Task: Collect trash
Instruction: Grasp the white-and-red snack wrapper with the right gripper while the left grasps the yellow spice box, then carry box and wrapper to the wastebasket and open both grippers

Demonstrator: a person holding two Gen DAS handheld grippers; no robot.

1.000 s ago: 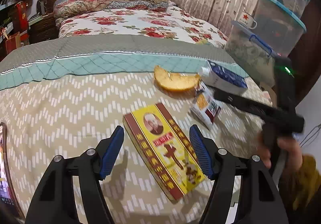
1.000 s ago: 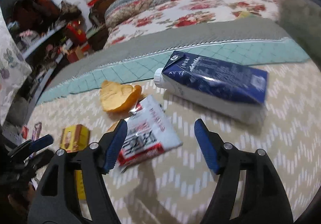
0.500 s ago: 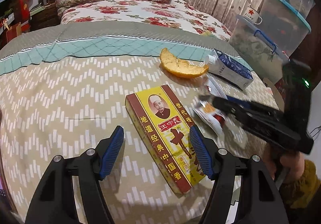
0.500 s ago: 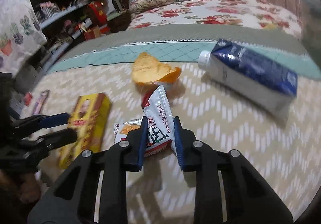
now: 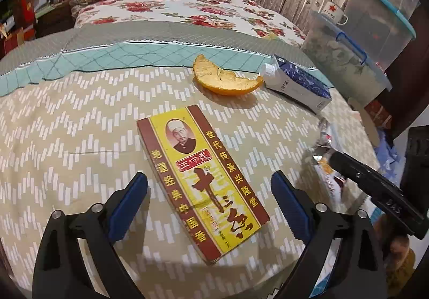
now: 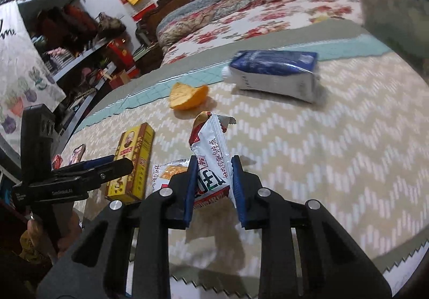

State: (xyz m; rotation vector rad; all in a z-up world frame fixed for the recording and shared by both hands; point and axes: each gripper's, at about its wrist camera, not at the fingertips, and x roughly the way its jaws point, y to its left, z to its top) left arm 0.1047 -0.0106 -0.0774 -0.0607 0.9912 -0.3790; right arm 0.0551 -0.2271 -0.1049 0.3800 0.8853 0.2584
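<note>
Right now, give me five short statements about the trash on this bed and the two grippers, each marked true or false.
1. The right gripper is shut on the white foil snack wrapper. True.
2. The left gripper is clamped on the flat yellow and brown cardboard box. False: its jaws stand open on either side of the box.
3. The blue and white milk carton stands upright. False: it lies on its side.
4. The curved orange peel lies beside the carton's capped end. True.
5. The box lies on the floral sheet. False: it lies on the beige zigzag blanket.
</note>
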